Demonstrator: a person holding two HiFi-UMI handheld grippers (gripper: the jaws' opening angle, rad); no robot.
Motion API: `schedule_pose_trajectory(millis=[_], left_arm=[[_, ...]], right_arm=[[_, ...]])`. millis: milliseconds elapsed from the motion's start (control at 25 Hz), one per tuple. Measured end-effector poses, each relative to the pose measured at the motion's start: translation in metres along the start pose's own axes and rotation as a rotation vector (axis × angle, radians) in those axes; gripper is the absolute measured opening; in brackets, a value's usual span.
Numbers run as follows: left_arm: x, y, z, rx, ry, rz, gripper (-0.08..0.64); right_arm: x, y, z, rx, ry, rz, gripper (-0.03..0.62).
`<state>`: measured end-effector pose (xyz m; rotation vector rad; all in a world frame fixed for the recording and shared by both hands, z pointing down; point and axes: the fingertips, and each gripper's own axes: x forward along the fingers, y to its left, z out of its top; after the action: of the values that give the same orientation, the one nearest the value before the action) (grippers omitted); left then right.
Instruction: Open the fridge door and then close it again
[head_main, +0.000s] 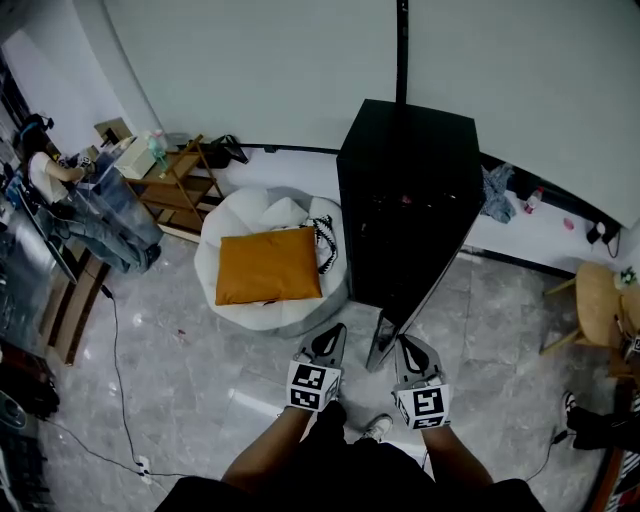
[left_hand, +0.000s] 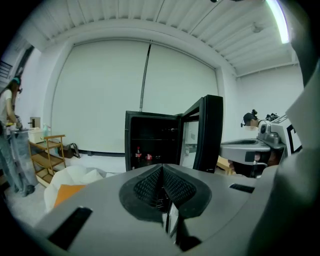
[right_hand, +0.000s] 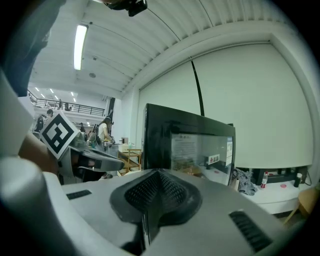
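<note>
Straight ahead of the person, the tall black glass-door fridge (head_main: 405, 190) is standing upright on the grey tiled floor (head_main: 200, 380), its long axis vertical and its front facing the person. Its glass door (head_main: 384, 340) is hanging open, hinged on the person's right, with its free edge reaching in between the 2 grippers. Inside, dark shelves are showing, with small bottles (left_hand: 138, 154) low down. The left gripper (head_main: 335, 335) and the right gripper (head_main: 407, 345) are each sitting with jaws pressed together, gripping nothing, just beside the door's edge. A white beanbag with an orange cushion (head_main: 268, 265) is crowding the fridge's left side. Bare floor is lying open to the right of the door, toward the wooden chair (head_main: 595, 300).
</note>
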<state>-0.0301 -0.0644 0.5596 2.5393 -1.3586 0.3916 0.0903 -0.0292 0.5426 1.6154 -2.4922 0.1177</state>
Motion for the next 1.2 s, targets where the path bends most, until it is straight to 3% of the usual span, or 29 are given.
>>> schedule_pose_trajectory(millis=[320,960,1200], left_arm=[[0.012,0.009,0.011,0.023,-0.008,-0.017,0.021],[0.034,0.053,0.034,0.025,-0.026,0.022,0.021],[0.047,0.065,0.040,0.069,-0.035,0.029,0.021]], right_arm=[[0.017,0.007,0.002,-0.003,0.032,0.011,0.017],[0.060,0.023,0.009,-0.024,0.029,0.056,0.017],[0.083,0.024,0.016,-0.033,0.013,0.067,0.017]])
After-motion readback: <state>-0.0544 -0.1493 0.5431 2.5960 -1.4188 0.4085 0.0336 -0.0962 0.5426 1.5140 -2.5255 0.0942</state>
